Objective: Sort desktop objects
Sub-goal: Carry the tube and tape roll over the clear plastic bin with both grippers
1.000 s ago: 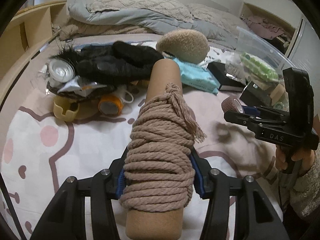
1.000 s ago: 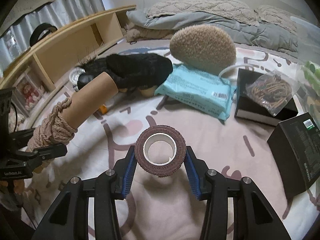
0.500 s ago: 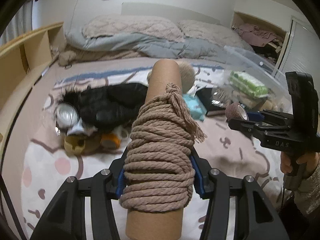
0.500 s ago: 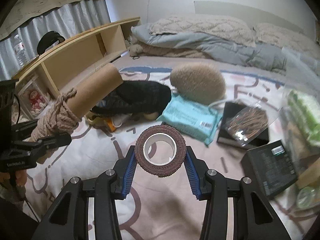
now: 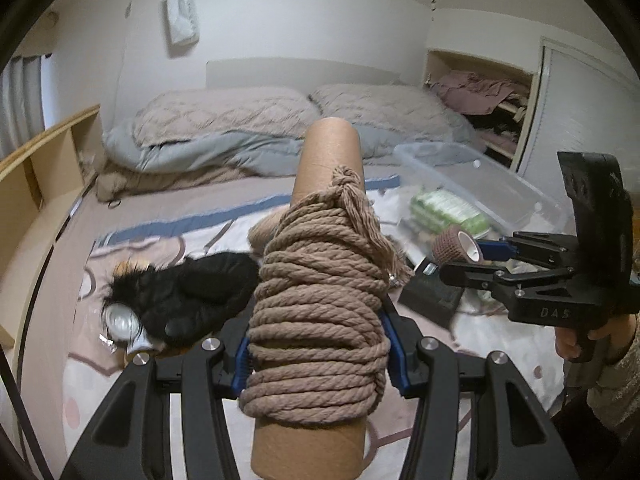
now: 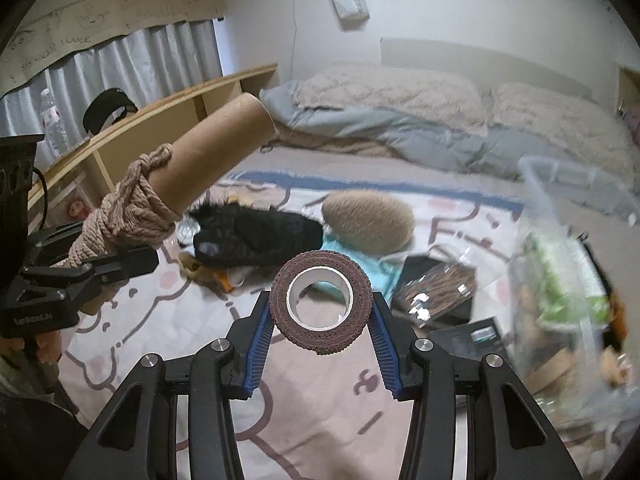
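My left gripper (image 5: 318, 350) is shut on a cardboard tube wound with beige rope (image 5: 320, 300) and holds it up above the bed; it also shows in the right wrist view (image 6: 136, 216). My right gripper (image 6: 320, 320) is shut on a maroon roll of bandage tape (image 6: 320, 300), held in the air; the roll shows in the left wrist view (image 5: 456, 246) too. A clear plastic bin (image 5: 480, 196) with green packets lies to the right, blurred in the right wrist view (image 6: 572, 264).
On the bedspread lie a black furry item (image 6: 256, 236), a beige hedgehog-like cushion (image 6: 368, 220), a teal wipes pack (image 6: 356, 268), a black box with a bag of brown bands (image 6: 436, 292) and another black box (image 6: 476, 336). A wooden shelf (image 6: 168, 112) runs along the left.
Both grippers have risen and tilted up with their loads; the bed's objects sit lower and farther in both views. The clear bin has come closer on the right.
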